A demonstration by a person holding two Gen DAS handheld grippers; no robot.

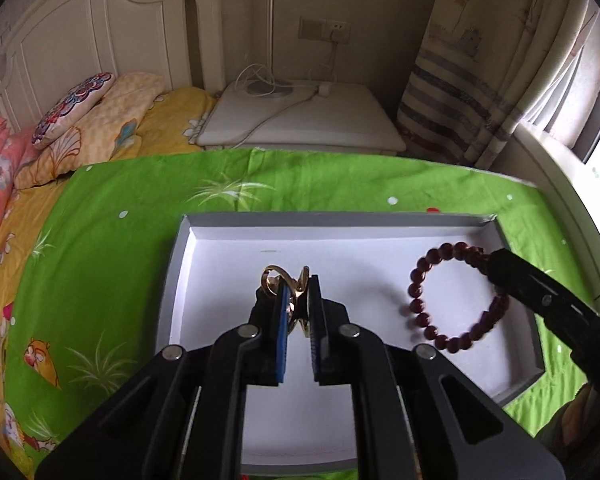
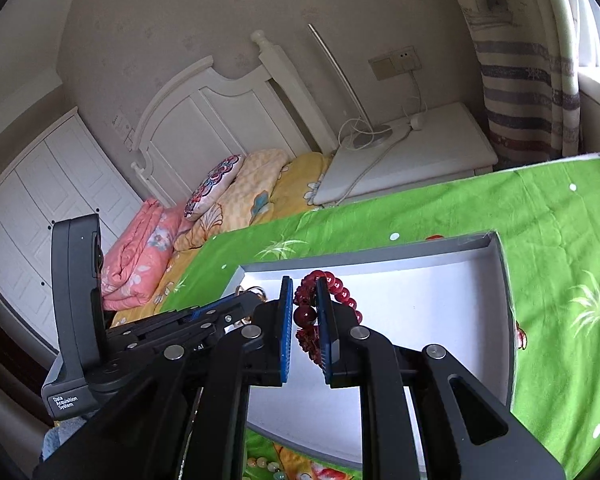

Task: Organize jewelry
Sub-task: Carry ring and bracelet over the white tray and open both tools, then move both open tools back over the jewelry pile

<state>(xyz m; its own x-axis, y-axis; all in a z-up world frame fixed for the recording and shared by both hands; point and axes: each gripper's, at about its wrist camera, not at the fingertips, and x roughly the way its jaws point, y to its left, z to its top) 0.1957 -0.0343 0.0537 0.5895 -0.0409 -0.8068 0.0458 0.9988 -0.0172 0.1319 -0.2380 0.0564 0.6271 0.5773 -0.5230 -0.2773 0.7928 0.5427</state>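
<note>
A shallow grey box (image 1: 176,280) with a white inside lies on the green cloth. Over its middle, my left gripper (image 1: 296,292) is shut on a bunch of gold rings (image 1: 278,278), which stick out past the blue pads. At the right of that view, a dark red bead bracelet (image 1: 456,292) hangs over the box from my right gripper (image 1: 494,270). In the right wrist view, the right gripper (image 2: 304,292) is shut on the bead bracelet (image 2: 342,290) above the grey box (image 2: 504,280). The left gripper (image 2: 256,300) shows at the left, its tips over the box's near-left corner.
The green cloth (image 1: 108,248) covers the table around the box. Behind it stand a white nightstand (image 1: 300,120) with a cable, a bed with pillows (image 1: 96,120) at the left and a striped curtain (image 1: 452,92) at the right. A pale bead string (image 2: 262,465) lies under the box's near edge.
</note>
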